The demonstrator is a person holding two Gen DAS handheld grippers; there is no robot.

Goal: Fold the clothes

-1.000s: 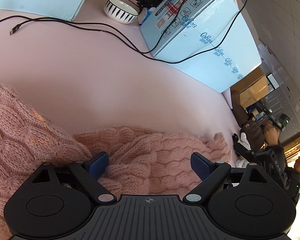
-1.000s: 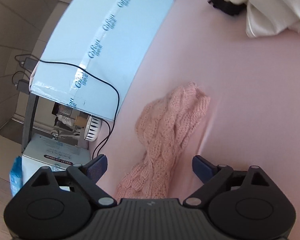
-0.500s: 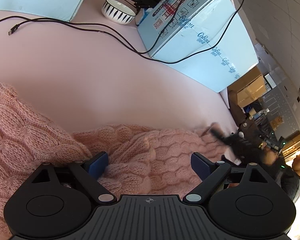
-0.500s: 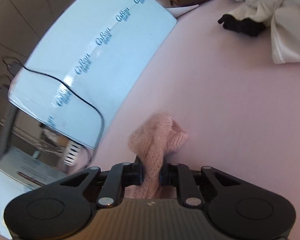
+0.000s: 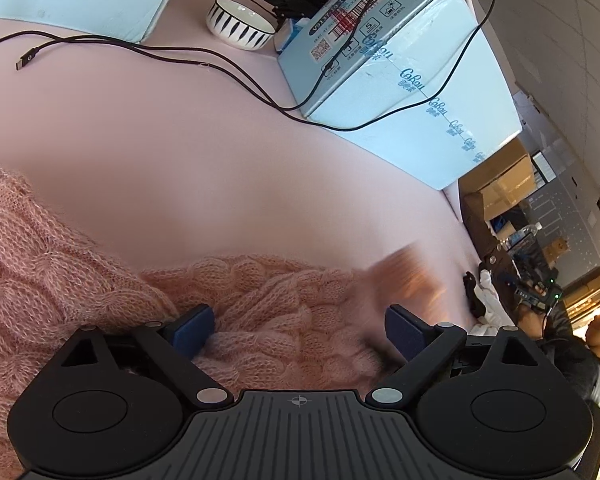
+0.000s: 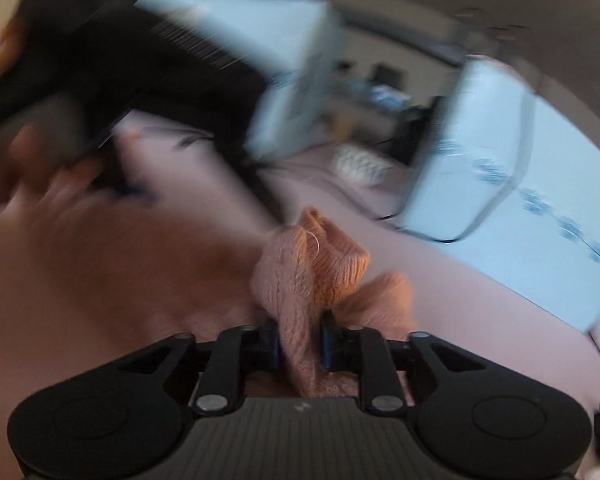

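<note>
Two grippers work our pink cable-knit sweater point(image 5: 260, 320), which lies on the pink tabletop point(image 5: 180, 168). Our left gripper point(image 5: 298, 330) stands wide, sleeve knit lying between its pads from nine to three o'clock. At one o'clock, a light-blue box point(image 5: 412, 80) reads "CoRou". Our right gripper point(image 6: 300, 344) pinches a sleeve fold point(image 6: 300, 276) rising toward twelve, jaws opening slightly.

The right wrist view is smeared: a dark shape point(image 6: 112, 56) at upper left cannot be identified. The pink sweater point(image 5: 60, 280) runs off the left view's edge; its far end point(image 5: 400, 272) blurs.
</note>
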